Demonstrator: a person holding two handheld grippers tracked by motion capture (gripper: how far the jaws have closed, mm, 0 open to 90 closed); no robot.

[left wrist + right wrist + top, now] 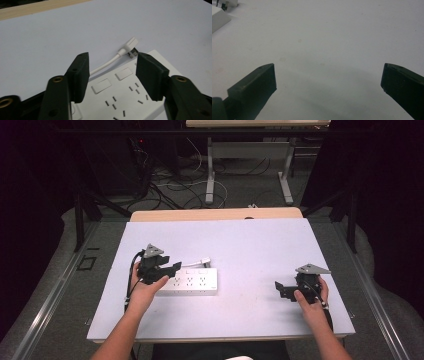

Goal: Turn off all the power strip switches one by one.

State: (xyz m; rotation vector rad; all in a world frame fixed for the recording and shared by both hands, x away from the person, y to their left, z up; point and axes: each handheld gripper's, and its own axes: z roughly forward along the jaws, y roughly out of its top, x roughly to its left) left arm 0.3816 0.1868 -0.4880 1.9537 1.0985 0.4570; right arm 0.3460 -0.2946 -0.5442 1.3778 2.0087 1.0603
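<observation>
Left tongs (pixel 112 75) gape empty over the power strip (pixel 125 97), right tongs (pixel 328 82) wide above bare table (pixel 337 30).

No text, label, brand, number or sign can be read anywhere. The white power strip (pixel 125 100) near the worktop's (pixel 250 245) left edge carries plain blank switches and bare socket slots, with no lettering that can be made out. Its white plug (pixel 130 45) is likewise unmarked, as far as the blur allows.
</observation>
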